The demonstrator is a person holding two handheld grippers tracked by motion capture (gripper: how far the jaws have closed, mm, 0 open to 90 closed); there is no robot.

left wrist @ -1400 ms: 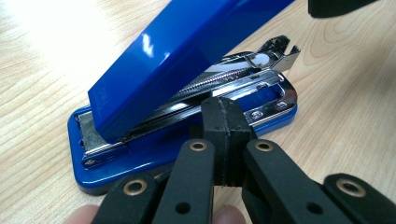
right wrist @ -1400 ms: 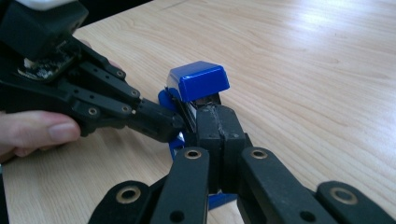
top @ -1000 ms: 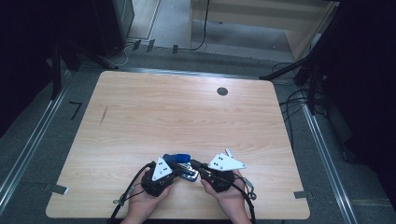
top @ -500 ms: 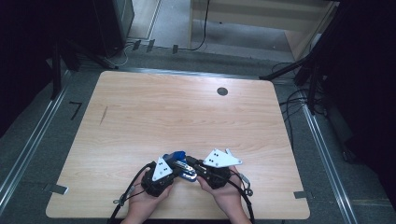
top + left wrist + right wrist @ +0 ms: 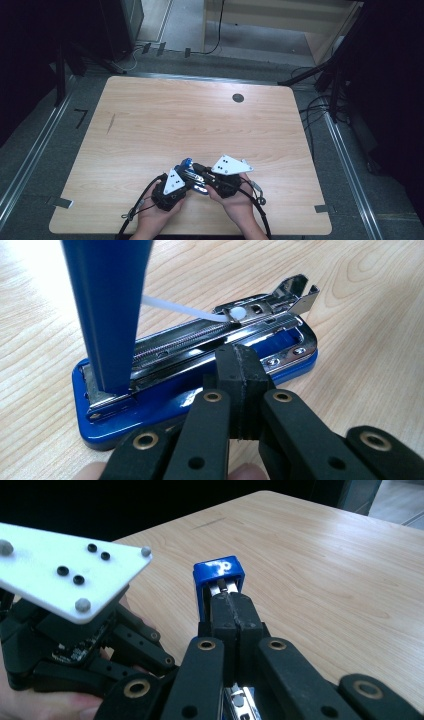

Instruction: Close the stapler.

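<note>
At six o'clock on the table (image 5: 150, 120) lies the blue stapler (image 5: 200, 385), its lid raised. The left gripper (image 5: 239, 390), jaws clenched empty, touches its base; the right gripper (image 5: 234, 611), also clenched empty, meets the lid (image 5: 218, 572).

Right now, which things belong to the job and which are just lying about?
In the job:
- blue stapler, lid swung up
- left gripper, shut, at its base
- right gripper, shut, at the raised lid

Lying about:
- round dark cap on the table's far side

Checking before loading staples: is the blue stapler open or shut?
Open: the stapler's blue top arm stands raised, baring the metal staple channel.
</note>
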